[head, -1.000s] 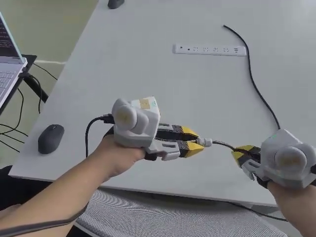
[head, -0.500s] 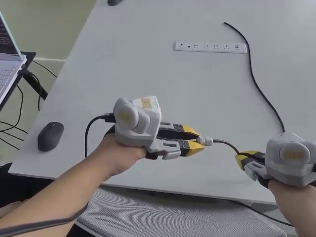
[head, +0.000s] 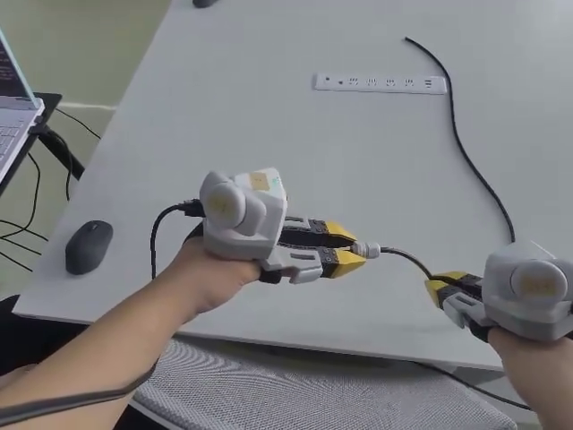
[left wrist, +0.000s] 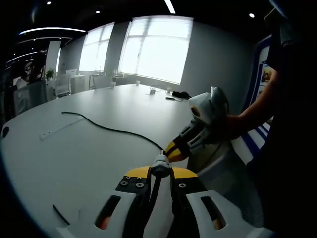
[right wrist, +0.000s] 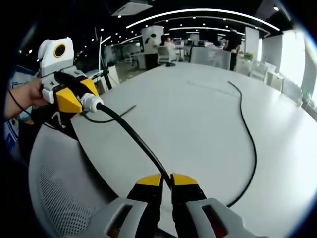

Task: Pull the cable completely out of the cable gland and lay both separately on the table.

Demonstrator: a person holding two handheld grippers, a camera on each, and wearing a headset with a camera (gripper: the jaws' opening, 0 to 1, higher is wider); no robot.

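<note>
There are two grippers, one cable gland and one cable running into it. The left gripper (head: 352,250) has its jaws pinched closed on the cable gland (head: 365,250), which juts from their yellow tips. The cable (head: 407,261) leaves the gland's free end and sags across to the right gripper (head: 439,287), whose jaws are clamped tight on it, well apart from the gland. Gland and cable are joined, held in the air over the near edge of the table (head: 269,134).

Far beyond the gland on the table lies one power strip (head: 380,83), and one long black cord (head: 458,139) curves past the strip's end. In the head view one mouse (head: 88,246) sits on the table on the left gripper's far side from the gland, with one laptop (head: 13,107) off the table beyond it.

The right gripper view looks up the cable (right wrist: 129,131) from its own closed tips (right wrist: 166,179) to the gland (right wrist: 91,101), and takes in several people (right wrist: 163,42) at the table's far end. The left gripper view shows the gland (left wrist: 161,164) end-on and one bright row of windows (left wrist: 148,49).
</note>
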